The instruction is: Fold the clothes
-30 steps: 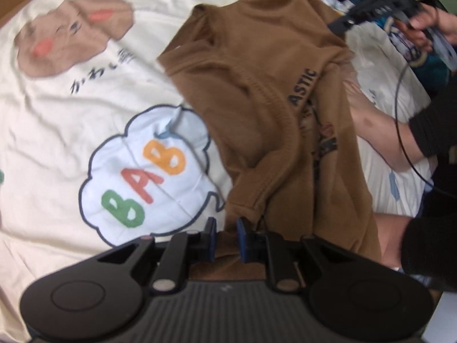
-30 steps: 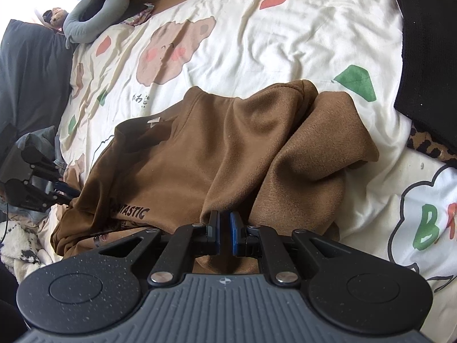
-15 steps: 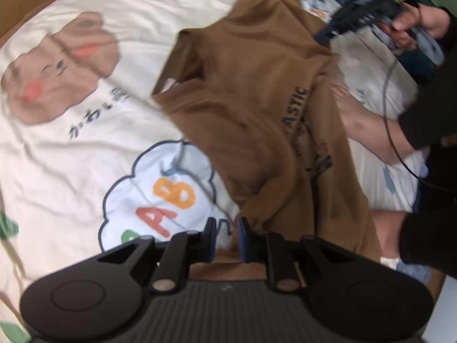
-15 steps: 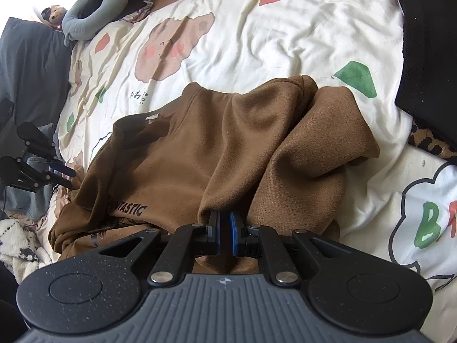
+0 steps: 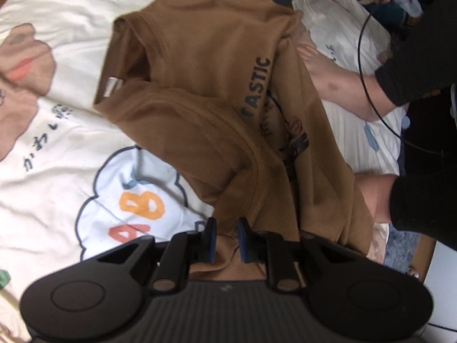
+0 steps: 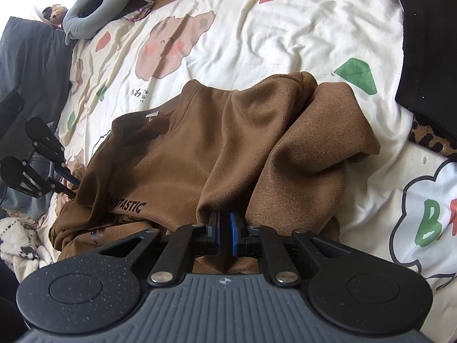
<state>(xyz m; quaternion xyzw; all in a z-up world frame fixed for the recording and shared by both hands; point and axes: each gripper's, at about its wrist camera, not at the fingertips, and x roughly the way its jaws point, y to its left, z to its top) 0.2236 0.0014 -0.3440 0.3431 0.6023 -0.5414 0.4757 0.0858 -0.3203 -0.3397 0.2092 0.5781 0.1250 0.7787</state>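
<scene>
- Most of the lettering on the brown top (image 5: 217,91) is swallowed by folds; only "ASTIC" and part of a dark graphic below it can be read in the left wrist view.
- The near hem of the top is hidden behind both gripper bodies, so the pinched edge itself cannot be made out.
- The left gripper (image 5: 225,240) has its blue pads closed on a bunched fold of the brown top; the right gripper (image 6: 224,234) is clamped nearly closed on another fold.
- The brown top lies crumpled in the middle of the bed sheet (image 6: 257,37), collar tag towards the far left, one sleeve flopped out to the right.
- The sheet is cream, rumpled, printed with bears, coloured patches and a white cloud with letters.
- A person's bare leg (image 5: 337,85) lies at the right of the top, partly under it.
- A black garment (image 6: 428,43) is cut off at the far right edge; a grey neck pillow (image 6: 94,8) sits far left.
</scene>
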